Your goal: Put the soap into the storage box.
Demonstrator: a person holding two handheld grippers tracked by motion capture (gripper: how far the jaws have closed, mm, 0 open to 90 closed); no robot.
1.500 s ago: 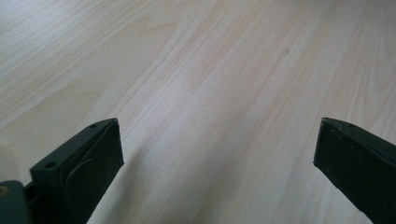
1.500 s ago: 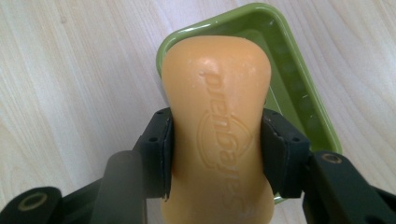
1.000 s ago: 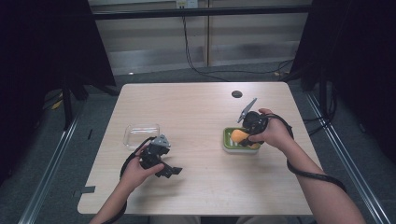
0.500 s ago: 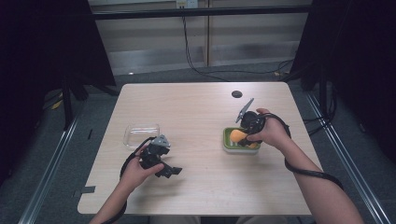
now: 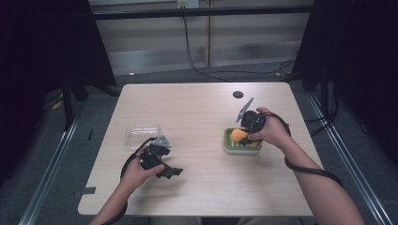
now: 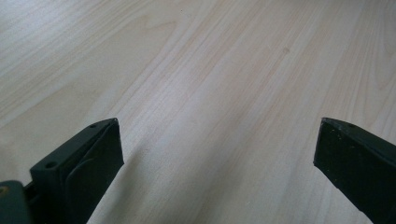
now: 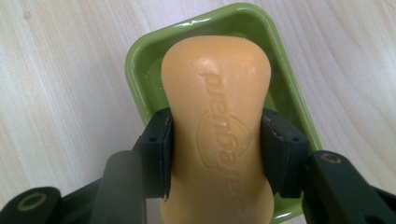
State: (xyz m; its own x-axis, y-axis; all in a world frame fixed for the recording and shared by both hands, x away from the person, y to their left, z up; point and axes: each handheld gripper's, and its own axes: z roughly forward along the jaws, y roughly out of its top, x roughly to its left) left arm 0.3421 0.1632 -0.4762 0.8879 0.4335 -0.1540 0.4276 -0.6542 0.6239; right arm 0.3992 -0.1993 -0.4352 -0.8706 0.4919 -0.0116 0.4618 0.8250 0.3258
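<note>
An orange bar of soap (image 7: 215,126) is pinched at its narrow waist between the pads of my right gripper (image 7: 215,151), which is shut on it. The bar hangs just above a green soap dish (image 7: 140,65) on the table. From above, the soap (image 5: 239,135) shows at the dish (image 5: 230,145) with the right gripper (image 5: 247,133) over it, right of the table's middle. My left gripper (image 5: 170,171) rests low at the front left, its jaws wide open over bare wood (image 6: 210,116) with nothing between them (image 6: 217,154).
A clear plastic lid or tray (image 5: 142,135) lies just behind the left hand. A small dark round hole or cap (image 5: 238,94) sits near the table's far edge. Cables trail from both grippers. Dark floor and metal rails surround the table (image 5: 202,187).
</note>
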